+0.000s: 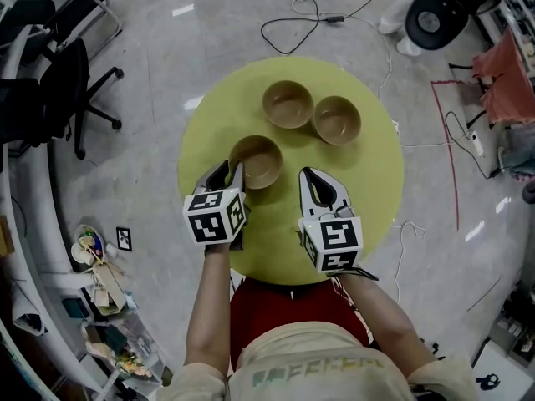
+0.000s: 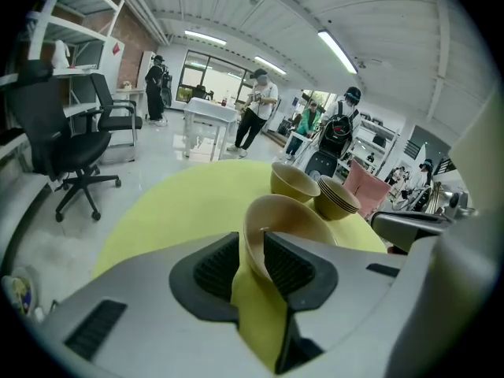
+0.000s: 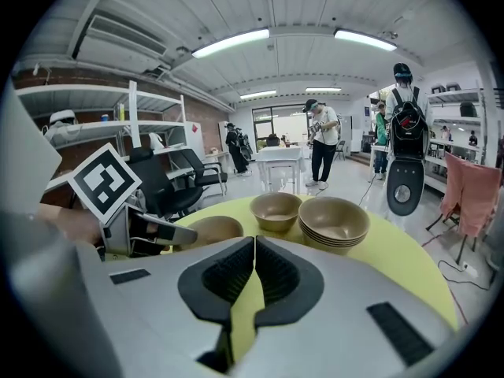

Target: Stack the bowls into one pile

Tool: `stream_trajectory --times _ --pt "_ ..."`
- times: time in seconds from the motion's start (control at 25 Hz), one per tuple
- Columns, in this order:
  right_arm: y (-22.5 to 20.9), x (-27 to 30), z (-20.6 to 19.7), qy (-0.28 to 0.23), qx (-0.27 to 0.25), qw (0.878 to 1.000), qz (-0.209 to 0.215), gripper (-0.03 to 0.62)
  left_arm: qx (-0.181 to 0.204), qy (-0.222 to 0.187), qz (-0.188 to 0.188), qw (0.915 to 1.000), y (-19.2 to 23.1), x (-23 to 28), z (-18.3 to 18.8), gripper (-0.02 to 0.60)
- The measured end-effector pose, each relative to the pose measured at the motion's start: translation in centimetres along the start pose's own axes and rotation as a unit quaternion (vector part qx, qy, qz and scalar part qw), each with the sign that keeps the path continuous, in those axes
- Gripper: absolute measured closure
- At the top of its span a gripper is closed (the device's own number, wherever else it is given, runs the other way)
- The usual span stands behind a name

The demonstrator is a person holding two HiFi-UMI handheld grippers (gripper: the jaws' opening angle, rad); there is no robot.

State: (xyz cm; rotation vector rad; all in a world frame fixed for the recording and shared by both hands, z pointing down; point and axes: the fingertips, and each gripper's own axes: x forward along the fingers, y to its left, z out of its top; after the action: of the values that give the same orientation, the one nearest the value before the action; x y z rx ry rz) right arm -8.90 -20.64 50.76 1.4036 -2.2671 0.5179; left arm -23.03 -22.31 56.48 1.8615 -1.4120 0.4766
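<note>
I'm at the pick-up step: my left gripper (image 1: 232,169) sits at the near bowl (image 1: 257,159), which stands alone on the round yellow table (image 1: 372,182), close to me and apart from the other two places. In the left gripper view the jaws stand astride its rim, one outside the wall and one inside. The inner pad looks just off the wall, so I judge the grip is not yet closed. My right gripper (image 1: 313,175) hovers low over bare table beside that bowl, jaws together with nothing between them. Farther back a single bowl (image 1: 287,104) stands just beside the stack of bowls (image 1: 337,120), which already holds several. Nothing is lifted yet. Next I need to close on this rim firmly enough that the bowl doesn't swing. Then I lift it clear, carry it over the stack, centre it and lower it level before letting go.
</note>
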Motion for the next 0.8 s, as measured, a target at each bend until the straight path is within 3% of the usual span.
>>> stream_trajectory --times 0.8 --pt "-1.0 -0.9 -1.2 0.01 0.011 1.0 -0.02 0.557 -0.034 0.001 0.008 0.9994 0.1 0.2 -0.4 0.549"
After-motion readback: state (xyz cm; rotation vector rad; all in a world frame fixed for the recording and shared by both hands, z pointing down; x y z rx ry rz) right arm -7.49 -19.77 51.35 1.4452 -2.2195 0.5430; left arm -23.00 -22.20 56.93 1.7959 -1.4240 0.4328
